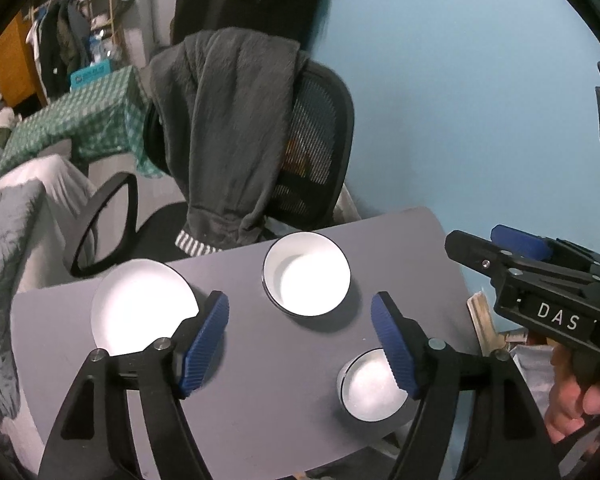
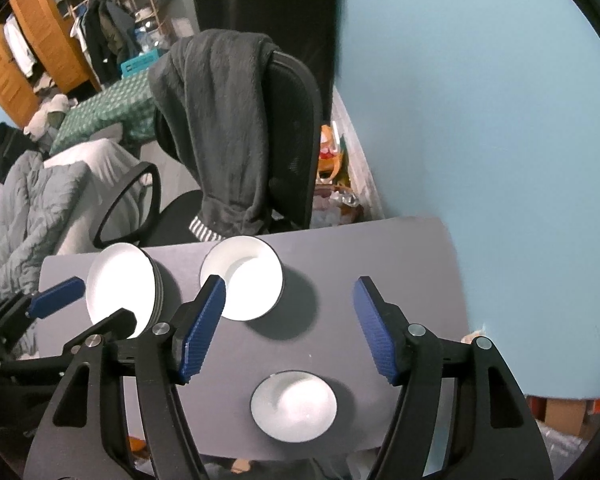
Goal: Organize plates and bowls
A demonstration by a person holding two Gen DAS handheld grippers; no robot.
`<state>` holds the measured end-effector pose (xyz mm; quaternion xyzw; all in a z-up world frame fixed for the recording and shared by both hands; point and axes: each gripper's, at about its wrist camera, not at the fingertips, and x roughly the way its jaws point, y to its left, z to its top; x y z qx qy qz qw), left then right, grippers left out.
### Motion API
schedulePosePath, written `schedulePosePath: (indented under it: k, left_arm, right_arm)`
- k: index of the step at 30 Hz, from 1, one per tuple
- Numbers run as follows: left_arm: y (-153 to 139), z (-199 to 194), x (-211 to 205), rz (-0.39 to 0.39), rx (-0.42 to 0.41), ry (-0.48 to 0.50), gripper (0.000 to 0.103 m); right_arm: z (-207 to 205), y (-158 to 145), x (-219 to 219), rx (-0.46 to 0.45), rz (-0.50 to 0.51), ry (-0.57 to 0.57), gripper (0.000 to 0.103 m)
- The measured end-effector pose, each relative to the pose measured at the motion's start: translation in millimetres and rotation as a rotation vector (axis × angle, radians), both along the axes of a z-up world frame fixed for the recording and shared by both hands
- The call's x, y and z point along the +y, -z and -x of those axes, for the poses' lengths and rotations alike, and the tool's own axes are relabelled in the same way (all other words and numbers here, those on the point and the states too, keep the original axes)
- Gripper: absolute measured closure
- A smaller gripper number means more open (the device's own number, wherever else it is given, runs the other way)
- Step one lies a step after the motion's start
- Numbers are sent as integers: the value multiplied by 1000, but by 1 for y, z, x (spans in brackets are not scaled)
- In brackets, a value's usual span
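A stack of white plates (image 1: 140, 304) (image 2: 118, 288) stands at the left end of the grey table (image 1: 260, 380) (image 2: 380, 248). Toward the far edge in the middle sits a large white bowl (image 1: 306, 274) (image 2: 244, 276). A smaller white bowl (image 1: 370, 386) (image 2: 294, 406) rests near the front edge. My left gripper (image 1: 300, 300) (image 2: 106, 300) hovers open above the table between plates and bowls, with nothing between its blue pads. My right gripper (image 2: 290, 284) (image 1: 488, 240) hangs open above the small bowl, holding nothing.
A black office chair (image 1: 320, 152) draped with a dark grey garment (image 2: 220, 120) stands just behind the table. A blue wall (image 2: 480, 100) runs along the right. A bed with a grey quilt (image 2: 32, 208) lies to the left. A hand (image 1: 572, 392) grips the right tool.
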<state>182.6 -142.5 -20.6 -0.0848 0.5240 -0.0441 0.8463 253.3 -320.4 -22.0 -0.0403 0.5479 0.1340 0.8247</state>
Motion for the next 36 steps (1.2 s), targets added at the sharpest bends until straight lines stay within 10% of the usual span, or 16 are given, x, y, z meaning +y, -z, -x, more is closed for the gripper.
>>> schedulePosePath:
  k: [36]
  left_arm:
    - [-2, 30, -59, 0, 28, 280, 28]
  right_arm:
    - [73, -8, -69, 11, 4, 270, 37]
